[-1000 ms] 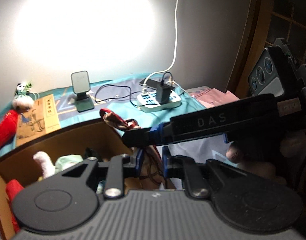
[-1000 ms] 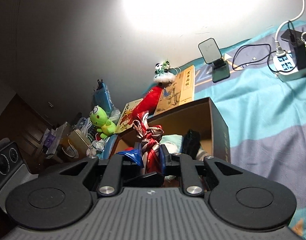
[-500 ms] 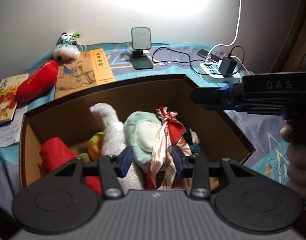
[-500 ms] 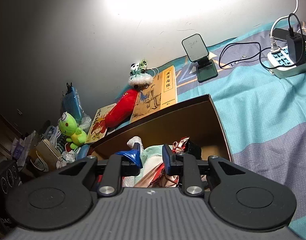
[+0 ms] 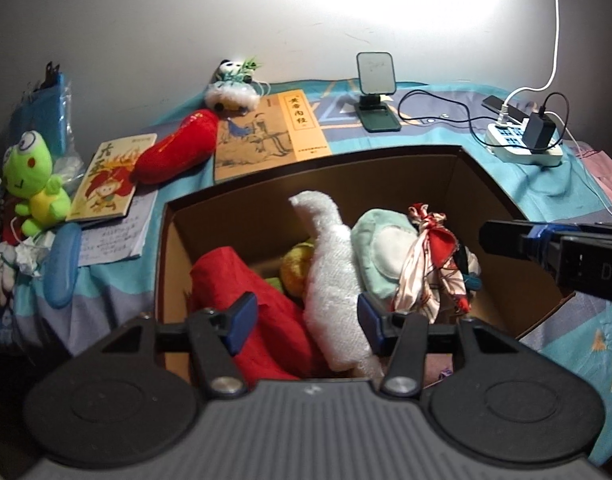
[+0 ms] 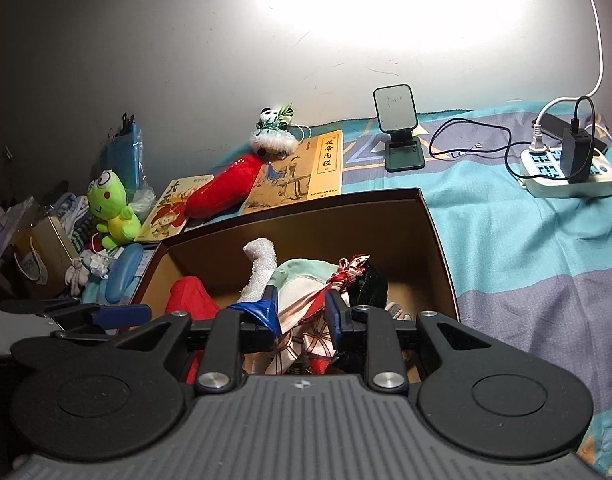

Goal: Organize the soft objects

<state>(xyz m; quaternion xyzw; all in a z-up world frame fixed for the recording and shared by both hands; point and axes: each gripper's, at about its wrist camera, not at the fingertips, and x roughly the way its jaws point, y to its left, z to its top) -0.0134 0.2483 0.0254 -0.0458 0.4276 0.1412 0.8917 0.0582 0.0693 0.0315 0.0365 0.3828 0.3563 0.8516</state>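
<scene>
A brown cardboard box (image 5: 485,184) (image 6: 433,224) holds soft things: a red cloth (image 5: 242,276), a white fuzzy piece (image 5: 329,256), a mint plush (image 5: 377,248) and a knotted red-and-white scarf (image 5: 425,268) (image 6: 306,312). My left gripper (image 5: 304,322) is open and empty above the box's near side. My right gripper (image 6: 302,314) is open, its jaws either side of the scarf lying in the box. A green frog plush (image 5: 34,176) (image 6: 110,208), a red plush (image 5: 174,152) (image 6: 226,188) and a panda toy (image 5: 234,84) (image 6: 274,132) lie outside the box.
Two books (image 5: 266,136) (image 5: 110,176) lie behind the box on a teal cloth. A phone stand (image 5: 375,92) and a power strip (image 5: 525,140) with cables stand at the back right. A blue case (image 5: 60,268) and clutter lie at the left.
Both grippers let go of the scarf and opened; it now lies in the box. The left gripper drew back and swung left, bringing the frog plush into view.
</scene>
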